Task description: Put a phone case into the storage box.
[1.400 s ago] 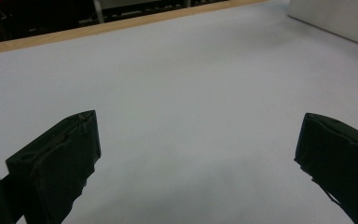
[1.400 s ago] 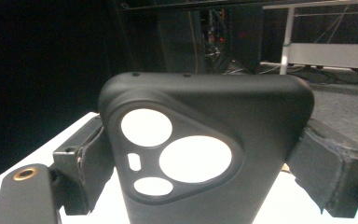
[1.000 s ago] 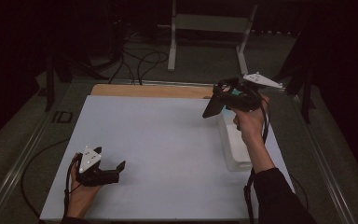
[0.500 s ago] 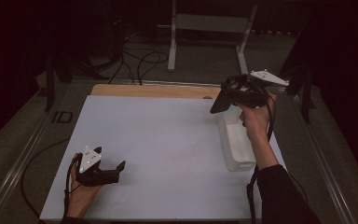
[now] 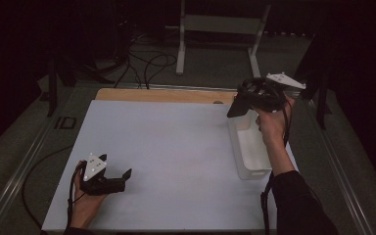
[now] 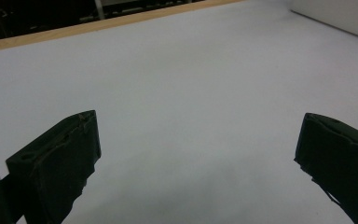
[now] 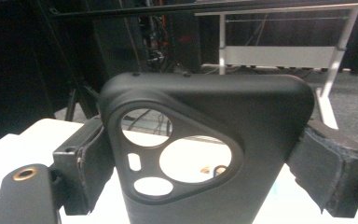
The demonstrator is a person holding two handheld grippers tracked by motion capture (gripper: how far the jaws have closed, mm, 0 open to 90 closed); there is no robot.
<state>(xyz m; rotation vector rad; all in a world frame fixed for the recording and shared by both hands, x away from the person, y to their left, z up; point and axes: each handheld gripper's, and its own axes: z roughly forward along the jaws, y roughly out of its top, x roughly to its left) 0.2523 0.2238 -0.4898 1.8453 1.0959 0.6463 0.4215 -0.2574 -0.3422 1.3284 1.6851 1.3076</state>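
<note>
A black phone case (image 7: 223, 105) with a three-cornered camera cutout stands upright between the jaws of my right gripper (image 7: 204, 165), which is shut on its two sides. From above, the right gripper (image 5: 242, 102) hangs in the air over the far end of a white bin (image 5: 240, 156), with the case (image 5: 236, 108) as a dark shape at its tip. My left gripper (image 5: 122, 179) rests on the white table top (image 5: 176, 142) near the front left corner. It is open, and in its own view the left gripper (image 6: 196, 163) has only bare table between the jaws.
The long white bin lies along the table's right edge; its wall (image 6: 340, 18) shows at the top right of the left gripper view. A wooden strip (image 5: 166, 95) runs along the far edge. Behind it stand a white metal frame (image 5: 181, 44) and floor cables (image 5: 147, 63).
My right gripper has carried the phone case a little to the right, above the far end of the bin. The left gripper has stayed in place.
</note>
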